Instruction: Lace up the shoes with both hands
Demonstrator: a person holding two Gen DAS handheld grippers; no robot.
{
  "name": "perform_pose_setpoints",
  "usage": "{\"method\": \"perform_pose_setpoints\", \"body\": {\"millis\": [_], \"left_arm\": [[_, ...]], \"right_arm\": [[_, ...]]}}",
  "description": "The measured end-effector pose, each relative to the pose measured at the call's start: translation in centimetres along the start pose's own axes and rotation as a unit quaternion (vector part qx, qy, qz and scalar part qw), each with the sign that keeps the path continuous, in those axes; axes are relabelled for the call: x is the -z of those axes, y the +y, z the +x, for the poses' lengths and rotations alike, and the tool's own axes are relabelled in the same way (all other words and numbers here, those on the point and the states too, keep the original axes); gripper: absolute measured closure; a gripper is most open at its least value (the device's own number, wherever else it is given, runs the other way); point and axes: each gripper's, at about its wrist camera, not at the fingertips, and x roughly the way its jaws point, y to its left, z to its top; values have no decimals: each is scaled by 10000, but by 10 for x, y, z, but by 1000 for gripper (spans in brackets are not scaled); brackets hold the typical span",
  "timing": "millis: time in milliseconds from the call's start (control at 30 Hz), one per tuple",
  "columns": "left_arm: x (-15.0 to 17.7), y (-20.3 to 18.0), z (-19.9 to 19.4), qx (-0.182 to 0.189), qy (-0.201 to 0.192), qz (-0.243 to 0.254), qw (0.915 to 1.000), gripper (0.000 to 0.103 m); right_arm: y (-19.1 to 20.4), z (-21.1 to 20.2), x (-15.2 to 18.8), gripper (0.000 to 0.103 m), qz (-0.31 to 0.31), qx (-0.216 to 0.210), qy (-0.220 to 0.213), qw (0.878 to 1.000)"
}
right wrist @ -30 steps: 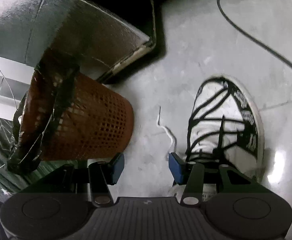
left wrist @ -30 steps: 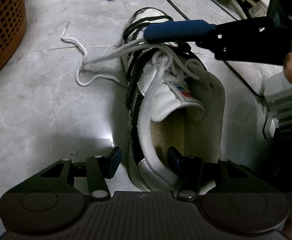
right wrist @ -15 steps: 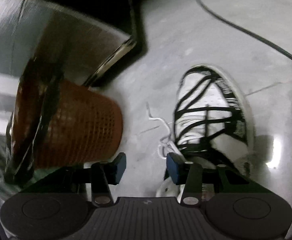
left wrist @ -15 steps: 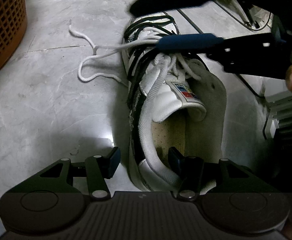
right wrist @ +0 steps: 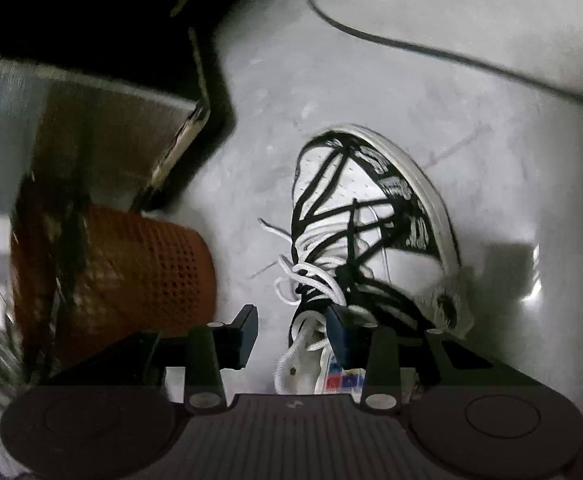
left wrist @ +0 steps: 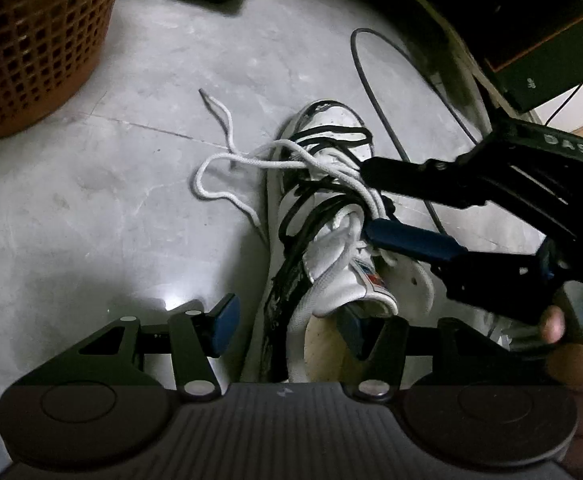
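A white shoe with black lines [left wrist: 323, 208] lies on the grey floor, toe pointing away. Its white lace [left wrist: 219, 160] is threaded loosely over the tongue, and loose loops trail to the left. My right gripper [left wrist: 365, 200] reaches in from the right over the laced part. Its jaws are closing with lace strands between them, and the pads do not visibly press. In the right wrist view the same gripper [right wrist: 291, 332] stands over the lace [right wrist: 303, 276] and the shoe [right wrist: 363, 208]. My left gripper [left wrist: 287, 324] is open, its fingers either side of the shoe's near side wall.
An orange mesh basket [left wrist: 31, 40] stands at the left, seen too in the right wrist view [right wrist: 139, 280]. A black cable [left wrist: 375, 100] curves over the floor beyond the toe. Dark furniture [left wrist: 531, 40] fills the upper right. A person's hand [left wrist: 563, 328] holds the right gripper's handle.
The right gripper has rolled and come down toward the tongue, so both its fingers now flank the lace, and its jaws have narrowed. The left view has swung, showing more floor and the basket.
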Motion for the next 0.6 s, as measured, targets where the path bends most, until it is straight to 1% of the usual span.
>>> {"method": "perform_pose_setpoints", "body": {"millis": [133,200,300,333,433,500,600], "left_arm": [[1,-12,-2,40,-87,321,9994,51],[2,-19,-3,18,-130,567,9983,51],[5,-26,-6,-79,-188,799,9966,51],[6,-28,-8,-120,-199,891,9958,51],[10,-37,-7,-266,-190,1227,9919,50],[13,-40,-8,-292,-178,1295,9910,50],[14,-38,-10,-281,-167,1215,9921,50]], "right_arm": [[-14,-3,0,60,610,-313,-68,9976],[-15,-2,0,59,687,-371,-63,9969],[-16,-2,-1,59,774,-433,8,9961],[-17,-2,-1,58,834,-468,28,9954],[-17,2,1,58,876,-453,74,9951],[-16,4,1,58,843,-436,-62,9955],[-21,7,-1,58,1115,-476,-104,9926]]}}
